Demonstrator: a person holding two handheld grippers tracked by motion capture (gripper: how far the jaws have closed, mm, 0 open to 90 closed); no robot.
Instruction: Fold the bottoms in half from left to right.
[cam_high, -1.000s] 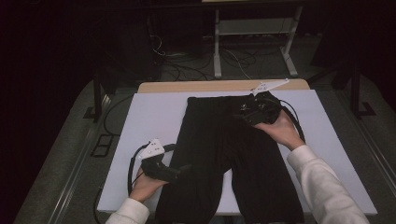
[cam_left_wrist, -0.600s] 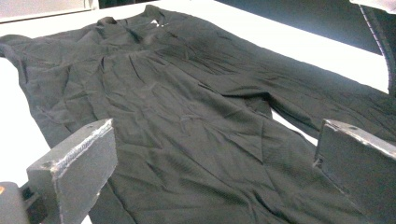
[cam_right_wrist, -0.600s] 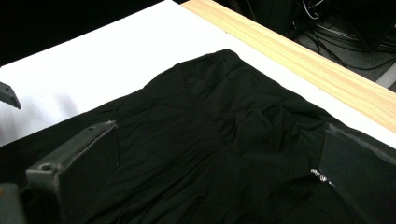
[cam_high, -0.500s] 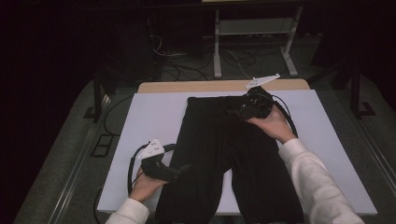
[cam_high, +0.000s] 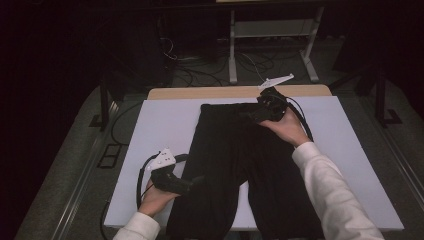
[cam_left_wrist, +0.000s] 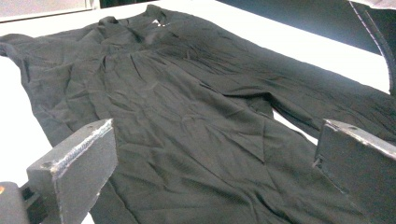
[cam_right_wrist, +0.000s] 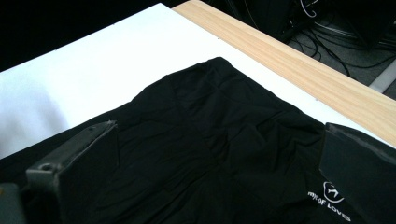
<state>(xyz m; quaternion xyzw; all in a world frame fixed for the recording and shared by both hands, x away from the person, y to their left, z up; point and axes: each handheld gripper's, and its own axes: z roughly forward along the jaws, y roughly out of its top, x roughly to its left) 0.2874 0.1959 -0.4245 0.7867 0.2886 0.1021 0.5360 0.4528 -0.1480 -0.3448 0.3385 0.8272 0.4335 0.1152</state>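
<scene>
Black trousers (cam_high: 240, 165) lie flat on the white table cover (cam_high: 165, 125), waistband at the far side, legs toward me. My left gripper (cam_high: 192, 182) rests at the outer edge of the left leg; its jaws stand wide open over the cloth (cam_left_wrist: 187, 130) with nothing between them. My right gripper (cam_high: 255, 116) hovers over the waistband's right part, jaws also wide open above the fabric (cam_right_wrist: 210, 140). A small white printed logo (cam_right_wrist: 329, 198) shows on the trousers by the right jaw.
A bare wooden strip (cam_high: 240, 92) of table runs beyond the white cover's far edge. Behind it on the dark floor lie cables (cam_high: 200, 65) and a white stand's legs (cam_high: 270, 45). White cover lies bare on both sides of the trousers.
My right gripper has moved up along the trousers toward the waistband at the far edge. The left gripper has stayed at the left leg.
</scene>
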